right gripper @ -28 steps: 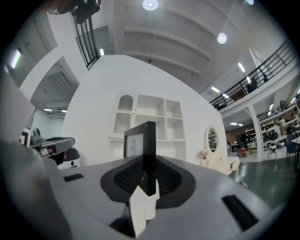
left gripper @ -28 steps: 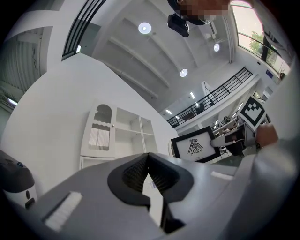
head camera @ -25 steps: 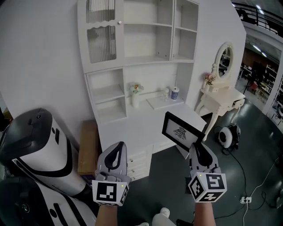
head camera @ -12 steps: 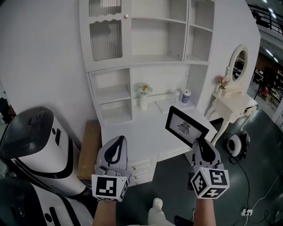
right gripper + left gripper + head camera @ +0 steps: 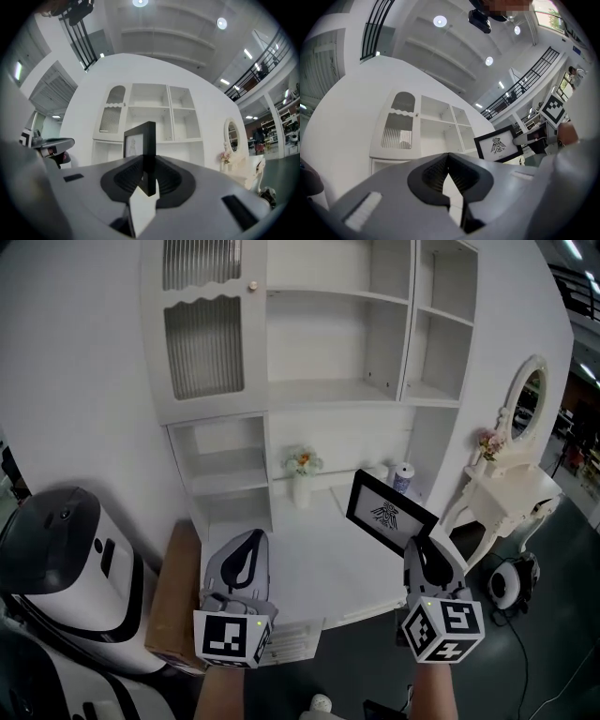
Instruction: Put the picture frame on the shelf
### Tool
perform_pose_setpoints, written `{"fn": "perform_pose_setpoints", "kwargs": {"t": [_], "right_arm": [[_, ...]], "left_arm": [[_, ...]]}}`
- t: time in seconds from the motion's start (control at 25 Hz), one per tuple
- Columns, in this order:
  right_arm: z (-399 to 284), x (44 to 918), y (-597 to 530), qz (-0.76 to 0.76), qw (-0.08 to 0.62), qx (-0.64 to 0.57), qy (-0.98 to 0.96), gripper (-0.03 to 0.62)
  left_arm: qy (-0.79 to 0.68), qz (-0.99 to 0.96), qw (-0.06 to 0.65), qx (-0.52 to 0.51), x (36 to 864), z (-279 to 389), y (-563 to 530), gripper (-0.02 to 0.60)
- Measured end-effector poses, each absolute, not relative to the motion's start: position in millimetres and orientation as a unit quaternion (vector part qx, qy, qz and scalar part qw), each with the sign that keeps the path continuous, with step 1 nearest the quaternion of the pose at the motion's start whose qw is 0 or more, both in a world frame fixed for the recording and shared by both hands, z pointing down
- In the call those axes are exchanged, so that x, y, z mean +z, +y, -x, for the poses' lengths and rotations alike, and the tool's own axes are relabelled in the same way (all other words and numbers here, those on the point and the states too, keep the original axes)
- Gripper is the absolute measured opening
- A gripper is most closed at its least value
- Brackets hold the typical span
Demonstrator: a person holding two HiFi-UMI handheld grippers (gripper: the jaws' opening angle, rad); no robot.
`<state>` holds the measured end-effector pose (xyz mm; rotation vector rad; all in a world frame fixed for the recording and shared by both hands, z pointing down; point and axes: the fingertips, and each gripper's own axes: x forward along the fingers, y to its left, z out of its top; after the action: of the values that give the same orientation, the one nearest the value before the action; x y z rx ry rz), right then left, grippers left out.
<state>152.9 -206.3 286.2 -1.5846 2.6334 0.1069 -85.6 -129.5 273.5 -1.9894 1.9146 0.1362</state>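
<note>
My right gripper is clenched on the lower edge of the picture frame. It is a black frame with a bird print (seen edge-on in the right gripper view), held up in the air over the right part of the white surface. My left gripper is closed on nothing, over the surface's left part. Ahead stands the white shelf, its upper compartments bare. A flower vase and a cup sit in the niche below.
</note>
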Motion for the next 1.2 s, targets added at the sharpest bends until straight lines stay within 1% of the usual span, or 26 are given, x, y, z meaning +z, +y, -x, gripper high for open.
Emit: {"fn": "perform_pose_setpoints", "kwargs": {"t": [0.28,0.68,1.0,1.2], "right_arm": [[-162,280,-271,0.509,0.035,0.027,0.860,0.081],[-160,276,-317,0.520,0.035,0.026,0.853,0.081],[-137,265,-348,0.552,0.040,0.030,0.832,0.081],[-108,256,-366,0.574,0.047,0.031,0.817,0.081]], "left_arm": [[0.685,0.702,0.191,0.045,270,75,-189,0.009],[0.677,0.709,0.191,0.049,266,79,-243,0.009],[0.647,0.734,0.196,0.062,258,106,-290,0.009],[0.622,0.753,0.203,0.066,246,133,-322,0.009]]}}
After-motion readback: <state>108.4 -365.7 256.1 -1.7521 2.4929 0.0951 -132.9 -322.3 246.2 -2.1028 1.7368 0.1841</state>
